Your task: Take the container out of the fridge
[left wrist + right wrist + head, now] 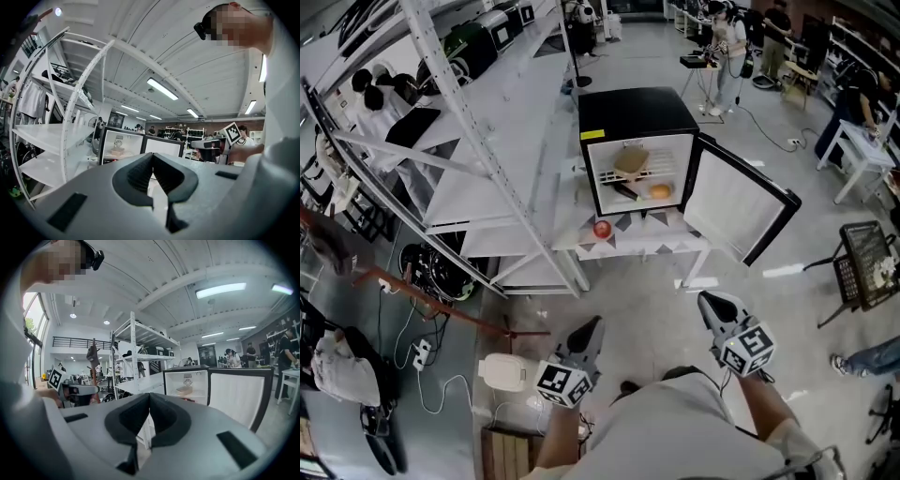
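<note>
A black mini fridge stands on a low white table, its door swung open to the right. On its upper shelf lies a tan container, which also shows in the left gripper view and the right gripper view. Below it sit an orange and a dark item. Both grippers are held far from the fridge, near the person's body. My left gripper is shut and empty. My right gripper is also shut with nothing in it.
A red apple rests on the table in front of the fridge. A tall white shelving rack stands to the left. Cables and a white device lie on the floor at lower left. A black chair is at the right, with people farther back.
</note>
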`<state>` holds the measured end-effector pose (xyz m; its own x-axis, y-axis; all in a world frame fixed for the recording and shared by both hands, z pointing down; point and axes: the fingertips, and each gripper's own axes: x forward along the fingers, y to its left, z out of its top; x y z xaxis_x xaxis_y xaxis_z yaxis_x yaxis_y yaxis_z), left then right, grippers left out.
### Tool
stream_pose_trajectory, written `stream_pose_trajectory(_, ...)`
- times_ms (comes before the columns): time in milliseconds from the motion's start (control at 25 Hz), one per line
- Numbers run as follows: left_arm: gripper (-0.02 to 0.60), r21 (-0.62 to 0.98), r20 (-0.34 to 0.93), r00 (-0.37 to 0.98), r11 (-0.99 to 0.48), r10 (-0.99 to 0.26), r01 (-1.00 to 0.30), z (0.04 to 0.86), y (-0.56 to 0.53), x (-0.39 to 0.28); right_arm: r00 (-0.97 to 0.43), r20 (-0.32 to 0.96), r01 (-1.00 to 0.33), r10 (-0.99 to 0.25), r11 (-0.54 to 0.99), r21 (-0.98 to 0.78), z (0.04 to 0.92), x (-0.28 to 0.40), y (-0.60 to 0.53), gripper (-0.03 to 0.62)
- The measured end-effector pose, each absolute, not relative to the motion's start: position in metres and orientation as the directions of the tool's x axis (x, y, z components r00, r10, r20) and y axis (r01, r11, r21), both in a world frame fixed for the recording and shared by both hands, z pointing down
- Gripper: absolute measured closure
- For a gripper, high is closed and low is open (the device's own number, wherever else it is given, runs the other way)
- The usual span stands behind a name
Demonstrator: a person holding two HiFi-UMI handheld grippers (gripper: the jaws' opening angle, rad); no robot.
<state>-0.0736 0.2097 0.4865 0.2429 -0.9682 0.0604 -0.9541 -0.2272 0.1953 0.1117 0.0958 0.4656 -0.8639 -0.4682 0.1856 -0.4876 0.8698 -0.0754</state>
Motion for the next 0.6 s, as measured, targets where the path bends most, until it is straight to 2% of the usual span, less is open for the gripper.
stream_pose_trajectory(600,0.577,0.227,0.063,0.249,-0.229,-0.966,-0.946,0.497,0.199,-0.103,-0.854,0.206,-0.503,-0.478,0.859,-0.092,0.477,0.084,0.086,0.588)
